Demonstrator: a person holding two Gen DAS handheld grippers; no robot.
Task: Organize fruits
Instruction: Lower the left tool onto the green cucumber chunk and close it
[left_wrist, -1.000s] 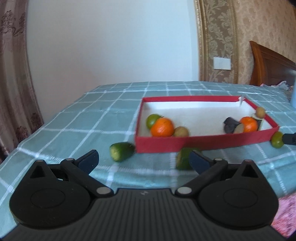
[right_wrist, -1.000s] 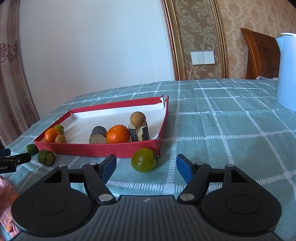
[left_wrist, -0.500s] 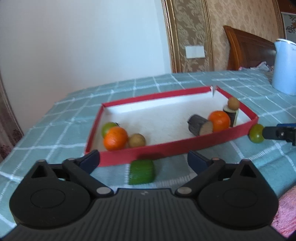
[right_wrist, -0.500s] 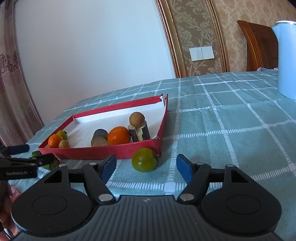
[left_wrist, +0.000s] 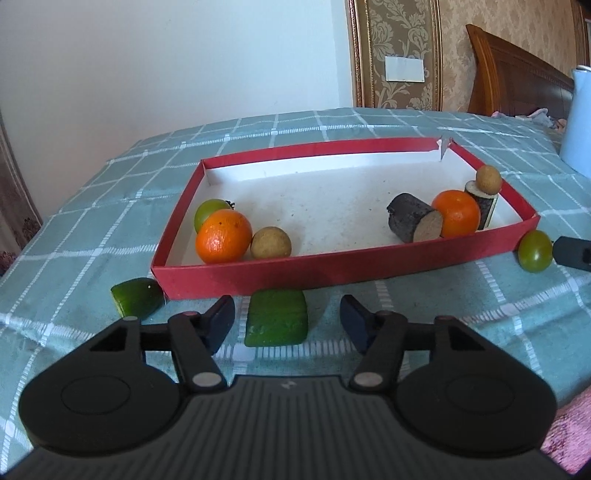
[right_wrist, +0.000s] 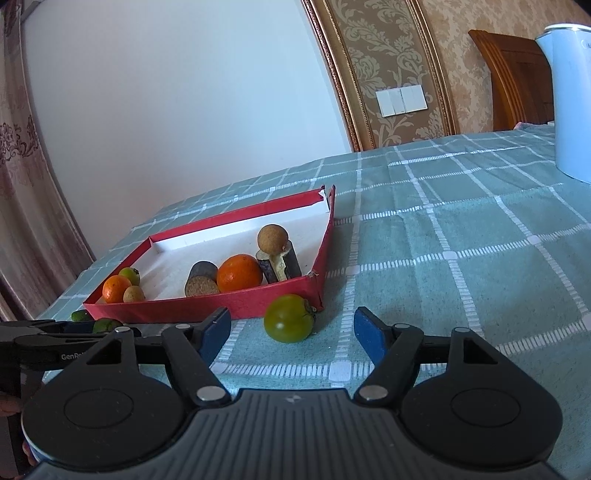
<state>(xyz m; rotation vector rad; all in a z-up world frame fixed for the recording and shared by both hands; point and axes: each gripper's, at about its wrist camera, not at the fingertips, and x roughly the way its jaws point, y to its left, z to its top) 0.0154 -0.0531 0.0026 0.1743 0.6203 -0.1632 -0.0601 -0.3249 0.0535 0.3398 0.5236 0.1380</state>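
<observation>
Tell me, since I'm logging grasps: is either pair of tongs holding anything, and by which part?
Nothing is held. The left tongs are open around a cucumber piece, the right tongs open around a green tomato.

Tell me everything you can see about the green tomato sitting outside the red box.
The green tomato is round, glossy and yellowish green, with a dark dried calyx turned sideways to the right. It lies on the teal checked tablecloth, just outside the red box near its front right corner; whether they touch is unclear. The open right gripper lines up with it, blue pads apart on either side, not touching. Skin looks smooth and unbroken.
</observation>
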